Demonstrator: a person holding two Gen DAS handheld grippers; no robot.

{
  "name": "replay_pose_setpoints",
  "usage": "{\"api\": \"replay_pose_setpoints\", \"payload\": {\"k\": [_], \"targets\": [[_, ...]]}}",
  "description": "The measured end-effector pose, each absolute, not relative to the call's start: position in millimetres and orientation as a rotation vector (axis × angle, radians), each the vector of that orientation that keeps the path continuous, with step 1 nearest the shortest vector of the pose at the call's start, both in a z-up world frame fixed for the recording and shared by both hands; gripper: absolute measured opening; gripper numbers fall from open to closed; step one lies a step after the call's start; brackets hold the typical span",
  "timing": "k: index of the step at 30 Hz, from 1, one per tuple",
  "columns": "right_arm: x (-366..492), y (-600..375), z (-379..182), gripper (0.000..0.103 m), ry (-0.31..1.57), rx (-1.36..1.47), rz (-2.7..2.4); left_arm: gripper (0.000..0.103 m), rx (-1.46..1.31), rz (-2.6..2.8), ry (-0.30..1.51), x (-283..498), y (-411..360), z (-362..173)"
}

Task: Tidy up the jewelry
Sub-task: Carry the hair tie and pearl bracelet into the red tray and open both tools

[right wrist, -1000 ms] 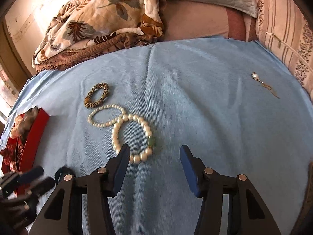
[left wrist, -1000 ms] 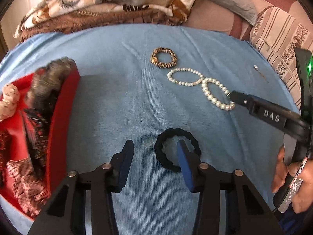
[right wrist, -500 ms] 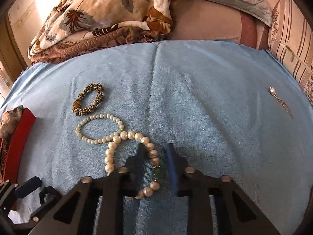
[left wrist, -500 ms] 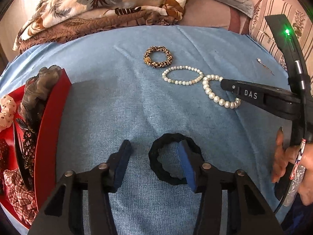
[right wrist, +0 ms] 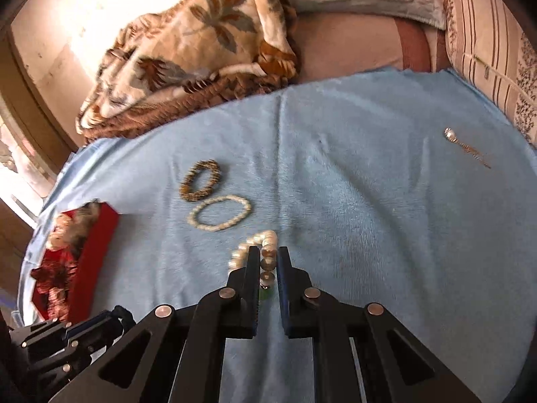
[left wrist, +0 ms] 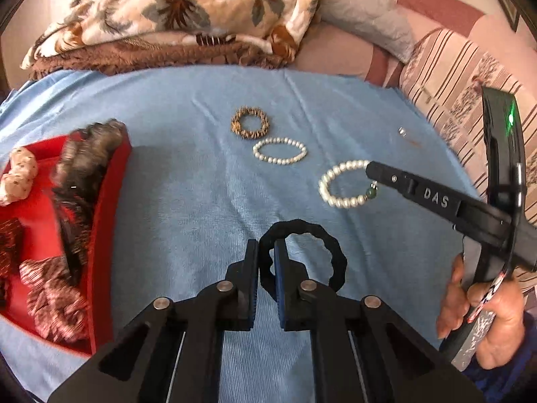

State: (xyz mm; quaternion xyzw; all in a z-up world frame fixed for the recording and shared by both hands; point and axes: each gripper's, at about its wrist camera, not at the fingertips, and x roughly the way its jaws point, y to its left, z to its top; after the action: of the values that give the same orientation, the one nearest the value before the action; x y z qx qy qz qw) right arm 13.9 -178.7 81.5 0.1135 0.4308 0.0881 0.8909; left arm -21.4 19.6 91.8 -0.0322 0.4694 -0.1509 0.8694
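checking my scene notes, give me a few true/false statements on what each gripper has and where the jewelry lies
1. The left gripper is shut on the black ring. True.
2. The right gripper is open above the cloth. False: it is shut on the large pearl bracelet.
3. The small pearl bracelet lies in the red tray. False: it lies on the blue cloth.
4. The brown beaded bracelet lies beside the small pearl bracelet. True.
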Motion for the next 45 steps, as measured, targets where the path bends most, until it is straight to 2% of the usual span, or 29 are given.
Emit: {"api": "replay_pose_setpoints", "payload": {"k": [11, 24, 36, 45], "targets": [[-38, -150, 137, 0.011, 0.819, 0.212, 0.265, 0.009, -0.095, -0.214, 0.89, -69, 73, 135], [-65, -67, 169, 0.011, 0.794, 0.106, 0.397, 0.009, -0.179, 0.019, 0.883, -92, 192, 128], [-40, 21, 180, 0.011, 0.815, 0.028, 0.52, 0.009, -0.265, 0.09, 0.895, -60, 248, 113], [22, 101, 170, 0.011, 0.876, 0.012, 0.591, 0.009, -0.305, 0.134, 0.922, -6, 270, 88]]}}
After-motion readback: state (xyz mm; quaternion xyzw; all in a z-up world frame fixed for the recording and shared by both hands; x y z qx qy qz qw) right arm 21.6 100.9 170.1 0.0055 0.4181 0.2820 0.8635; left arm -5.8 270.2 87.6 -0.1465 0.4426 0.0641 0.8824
